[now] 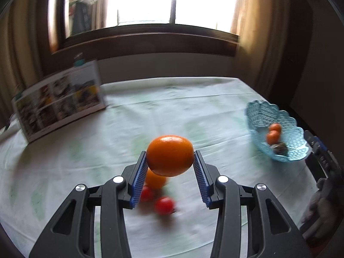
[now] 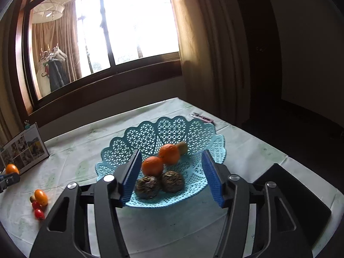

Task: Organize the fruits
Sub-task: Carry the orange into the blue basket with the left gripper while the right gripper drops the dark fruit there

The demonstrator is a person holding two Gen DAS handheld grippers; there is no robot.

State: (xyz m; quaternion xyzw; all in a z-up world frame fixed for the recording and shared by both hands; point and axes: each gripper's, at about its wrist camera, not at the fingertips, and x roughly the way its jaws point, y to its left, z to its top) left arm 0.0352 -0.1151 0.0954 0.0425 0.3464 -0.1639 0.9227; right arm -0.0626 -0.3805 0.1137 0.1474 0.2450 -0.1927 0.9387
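Orange (image 1: 169,155) clamped between the blue ribbed fingers (image 1: 139,177) of the left gripper (image 1: 171,158), lifted off the counter (image 1: 86,150), both pads pressing its sides. Directly below and behind it on the cloth: a smaller oblong orange fruit (image 1: 155,180) and two small red tomatoes (image 1: 164,205), blurred, close together. Far right in the left wrist view, a light blue lattice basket (image 1: 266,112) near the counter's right edge, well apart from the held orange, with two oranges and a dark round item inside. Right wrist view: right gripper (image 2: 172,177) hangs over the near rim of that basket (image 2: 172,129), fingers (image 2: 211,175) spread apart, nothing between the pads. Inside the basket: two oranges (image 2: 152,166) touching each other, two dark brownish round fruits (image 2: 148,186) side by side nearer, one small greenish-yellow fruit (image 2: 182,148) at the far side beside the farther orange. Left side of that view: the loose fruit cluster on the cloth, an oblong orange one (image 2: 40,196) and red tomatoes (image 2: 39,213). A photo calendar (image 1: 60,101) stands propped at the far left of the counter, a clip on its top. Window (image 1: 146,2) and curtains behind. A dark flat object (image 2: 290,195) lies at the near right of the counter.
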